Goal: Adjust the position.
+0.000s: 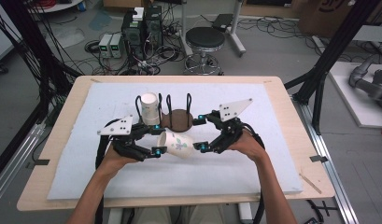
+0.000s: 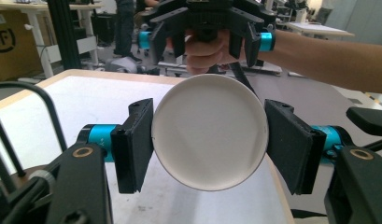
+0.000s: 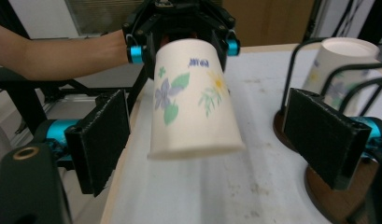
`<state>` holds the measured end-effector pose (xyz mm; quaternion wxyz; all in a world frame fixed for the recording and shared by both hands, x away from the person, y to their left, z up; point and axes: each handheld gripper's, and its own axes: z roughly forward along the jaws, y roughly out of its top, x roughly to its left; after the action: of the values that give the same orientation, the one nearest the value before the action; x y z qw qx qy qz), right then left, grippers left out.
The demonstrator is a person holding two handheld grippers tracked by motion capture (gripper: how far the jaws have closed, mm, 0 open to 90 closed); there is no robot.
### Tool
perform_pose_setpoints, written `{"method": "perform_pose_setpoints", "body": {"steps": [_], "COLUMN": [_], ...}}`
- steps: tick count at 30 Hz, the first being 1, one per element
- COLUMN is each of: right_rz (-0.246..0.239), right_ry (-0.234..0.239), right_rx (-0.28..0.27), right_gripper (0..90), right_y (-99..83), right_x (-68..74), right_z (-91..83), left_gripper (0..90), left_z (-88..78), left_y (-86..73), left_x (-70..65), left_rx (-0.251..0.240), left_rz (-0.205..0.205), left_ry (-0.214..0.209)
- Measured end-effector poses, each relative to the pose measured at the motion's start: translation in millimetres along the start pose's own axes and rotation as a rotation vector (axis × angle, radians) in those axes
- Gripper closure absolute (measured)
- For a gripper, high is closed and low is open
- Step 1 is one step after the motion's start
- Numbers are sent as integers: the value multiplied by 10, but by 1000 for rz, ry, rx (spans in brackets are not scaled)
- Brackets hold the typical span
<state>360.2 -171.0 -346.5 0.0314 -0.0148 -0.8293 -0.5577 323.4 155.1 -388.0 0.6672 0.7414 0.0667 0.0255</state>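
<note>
A flower-printed paper cup [image 1: 178, 143] lies on its side above the white foam mat, and my left gripper [image 1: 157, 140] is shut on its narrow end. In the left gripper view the cup's round base [image 2: 209, 133] sits pressed between both black pads [image 2: 132, 144]. My right gripper [image 1: 201, 133] faces it from the right and is open. Its pads [image 3: 104, 140] stand on either side of the cup's wide rim [image 3: 195, 149] without touching. A second cup [image 1: 150, 108] stands upside down in the wire rack on a brown round base [image 1: 179, 120].
The foam mat [image 1: 254, 158] covers most of the wooden table [image 1: 291, 140]. The rack's black wire loops [image 1: 188, 100] rise behind the grippers. Beyond the table are a stool [image 1: 205, 39], computer boxes [image 1: 142, 30] with cables, and black frame posts [image 1: 336, 46].
</note>
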Motion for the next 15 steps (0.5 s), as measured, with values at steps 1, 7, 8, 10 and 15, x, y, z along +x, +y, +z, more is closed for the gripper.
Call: {"method": "perform_pose_setpoints", "body": {"steps": [1,7,8,10,15], "right_rz": [-3,-18,-21,-23,-20], "right_ry": [3,26,29,33,46], "right_rx": [0,28,35,42,54], "right_gripper": [155,155,155,155,155], "right_y": [11,30,30,28,6], "right_x": [-2,6,12,27,52], "right_z": [28,190,211,245,326], "left_gripper": [359,359,359,359,359], "left_z": [13,55,55,54,45], "left_y": [4,-4,-10,-9,-2], "left_x": [-5,-37,-40,-39,-39], "left_rx": [1,8,13,9,-1], "left_rz": [1,6,4,3,5], "left_ry": [-2,-17,-18,-19,-23]}}
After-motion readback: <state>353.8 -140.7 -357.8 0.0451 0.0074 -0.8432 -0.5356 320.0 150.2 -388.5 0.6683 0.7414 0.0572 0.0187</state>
